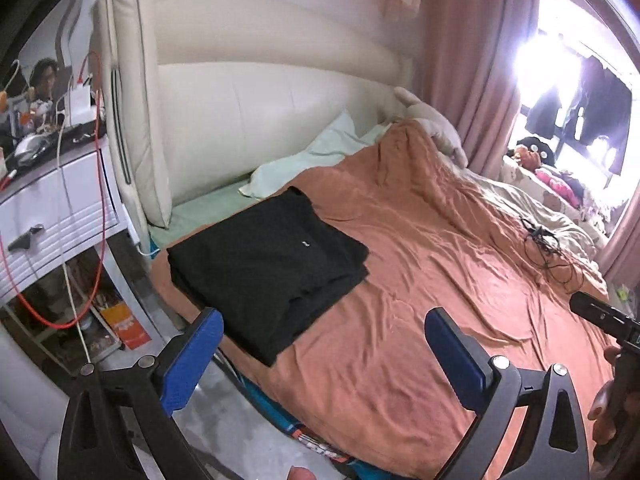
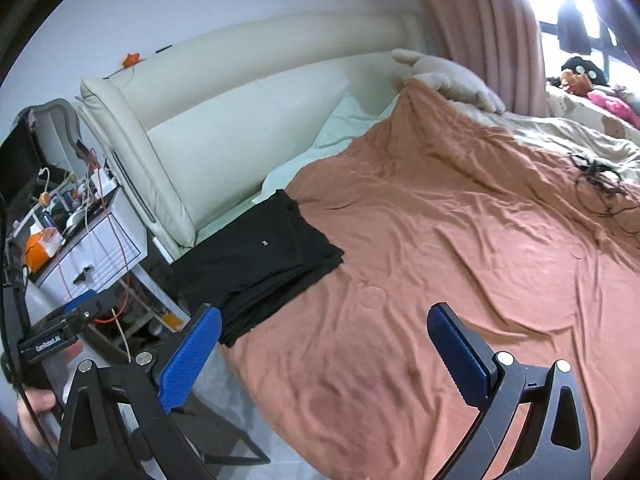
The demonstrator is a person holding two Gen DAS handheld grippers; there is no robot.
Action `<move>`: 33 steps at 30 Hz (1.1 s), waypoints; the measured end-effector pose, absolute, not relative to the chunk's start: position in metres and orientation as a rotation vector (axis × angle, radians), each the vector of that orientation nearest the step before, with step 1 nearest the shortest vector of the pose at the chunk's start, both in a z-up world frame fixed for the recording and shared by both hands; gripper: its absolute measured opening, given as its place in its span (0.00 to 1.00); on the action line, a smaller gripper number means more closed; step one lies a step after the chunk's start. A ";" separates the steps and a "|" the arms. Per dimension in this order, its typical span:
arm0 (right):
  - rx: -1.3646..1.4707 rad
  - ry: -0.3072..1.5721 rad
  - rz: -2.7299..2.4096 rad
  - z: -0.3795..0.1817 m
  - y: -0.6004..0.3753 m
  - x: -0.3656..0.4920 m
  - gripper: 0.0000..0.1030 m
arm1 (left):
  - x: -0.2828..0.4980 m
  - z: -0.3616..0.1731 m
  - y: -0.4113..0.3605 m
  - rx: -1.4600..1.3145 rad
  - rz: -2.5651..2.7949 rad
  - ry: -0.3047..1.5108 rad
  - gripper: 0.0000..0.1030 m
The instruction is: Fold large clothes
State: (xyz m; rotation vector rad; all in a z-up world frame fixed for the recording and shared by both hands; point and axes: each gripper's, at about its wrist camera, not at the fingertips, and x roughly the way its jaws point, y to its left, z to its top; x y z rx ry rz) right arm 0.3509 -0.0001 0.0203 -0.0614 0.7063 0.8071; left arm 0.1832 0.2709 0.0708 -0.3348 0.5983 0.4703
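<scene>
- Left gripper [image 1: 324,354] was held above the near edge of the bed, jaws spread wide, nothing between its blue pads [image 1: 192,364]; it pointed across the bed toward the headboard [image 1: 272,100].
- Right gripper [image 2: 324,354] was likewise spread wide and empty, raised over the orange-brown bedspread [image 2: 440,240], aimed toward the headboard.
- Neither gripper touched the fabric.
- Black folded garment [image 1: 268,264] lay flat on the bedspread at the bed's left edge, near the headboard end, just beside the pale green pillow [image 1: 312,156]; well apart from both grippers.
- Garment formed a rough rectangle in stacked layers; its long axis ran diagonally from the near-left bed edge up toward the pillow. A small white mark sat on the top layer.
- Left wrist view alone showed the right gripper's body and the hand holding it at its right edge, plus a bright window with dark clothes hanging.
- Right wrist view alone showed the left gripper's body at lower left, with a printed label, and the top of the white nightstand [image 2: 100,256] with its clutter.
- Both views showed a tangled black cable [image 1: 548,248] on the far side of the bed.
</scene>
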 end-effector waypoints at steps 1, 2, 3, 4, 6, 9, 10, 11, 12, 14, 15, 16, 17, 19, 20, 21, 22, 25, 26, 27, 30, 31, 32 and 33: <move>-0.057 0.703 0.802 0.022 -0.007 0.346 1.00 | 0.179 0.072 0.264 -0.337 0.460 0.592 0.98; -0.051 0.701 0.793 0.023 -0.015 0.341 1.00 | 0.175 0.074 0.259 -0.338 0.453 0.585 0.98; -0.047 0.698 0.788 0.024 -0.021 0.336 1.00 | 0.170 0.075 0.254 -0.336 0.448 0.579 0.98; -0.044 0.693 0.783 0.025 -0.028 0.332 1.00 | 0.166 0.077 0.247 -0.334 0.441 0.569 0.98; -0.041 0.675 0.770 0.027 -0.043 0.319 1.00 | 0.156 0.081 0.234 -0.332 0.425 0.545 0.98; -0.028 0.662 0.759 0.030 -0.065 0.304 1.00 | 0.144 0.085 0.217 -0.330 0.393 0.520 0.98; -0.024 0.656 0.753 0.031 -0.072 0.300 1.00 | 0.139 0.087 0.211 -0.325 0.385 0.513 0.98; -0.024 0.648 0.751 0.032 -0.079 0.295 1.00 | 0.136 0.087 0.206 -0.321 0.378 0.507 0.98; -0.028 0.635 0.746 0.035 -0.086 0.289 1.00 | 0.132 0.088 0.201 -0.316 0.369 0.503 0.98; -0.028 0.607 0.733 0.039 -0.103 0.277 1.00 | 0.125 0.088 0.192 -0.307 0.351 0.497 0.98; -0.029 0.599 0.727 0.040 -0.108 0.272 1.00 | 0.121 0.089 0.187 -0.304 0.343 0.493 0.98; -0.032 0.588 0.718 0.042 -0.116 0.266 1.00 | 0.117 0.089 0.183 -0.301 0.337 0.488 0.98; -0.037 0.577 0.711 0.042 -0.123 0.260 1.00 | 0.111 0.088 0.177 -0.297 0.327 0.481 0.98; -0.039 0.559 0.703 0.045 -0.135 0.246 1.00 | 0.103 0.086 0.169 -0.291 0.319 0.476 0.98; -0.029 0.551 0.699 0.046 -0.142 0.240 1.00 | 0.097 0.085 0.164 -0.289 0.311 0.471 0.98; -0.020 0.547 0.697 0.047 -0.148 0.235 1.00 | 0.093 0.084 0.161 -0.289 0.305 0.467 0.98; -0.010 0.542 0.691 0.047 -0.156 0.229 1.00 | 0.089 0.082 0.158 -0.291 0.298 0.463 0.98; -0.013 0.519 0.676 0.045 -0.174 0.207 1.00 | 0.073 0.077 0.145 -0.290 0.272 0.456 0.98; -0.027 0.512 0.668 0.044 -0.179 0.198 1.00 | 0.068 0.076 0.141 -0.285 0.266 0.454 0.98; -0.043 0.505 0.656 0.042 -0.183 0.189 1.00 | 0.063 0.075 0.136 -0.278 0.259 0.452 0.98; -0.072 0.493 0.634 0.035 -0.194 0.164 1.00 | 0.048 0.071 0.122 -0.256 0.237 0.442 0.98; -0.073 0.490 0.631 0.033 -0.198 0.157 1.00 | 0.043 0.070 0.118 -0.249 0.230 0.438 0.98; -0.071 0.488 0.628 0.031 -0.202 0.152 1.00 | 0.037 0.069 0.113 -0.241 0.221 0.435 0.98; -0.062 0.486 0.624 0.028 -0.209 0.143 1.00 | 0.033 0.068 0.110 -0.234 0.214 0.433 0.98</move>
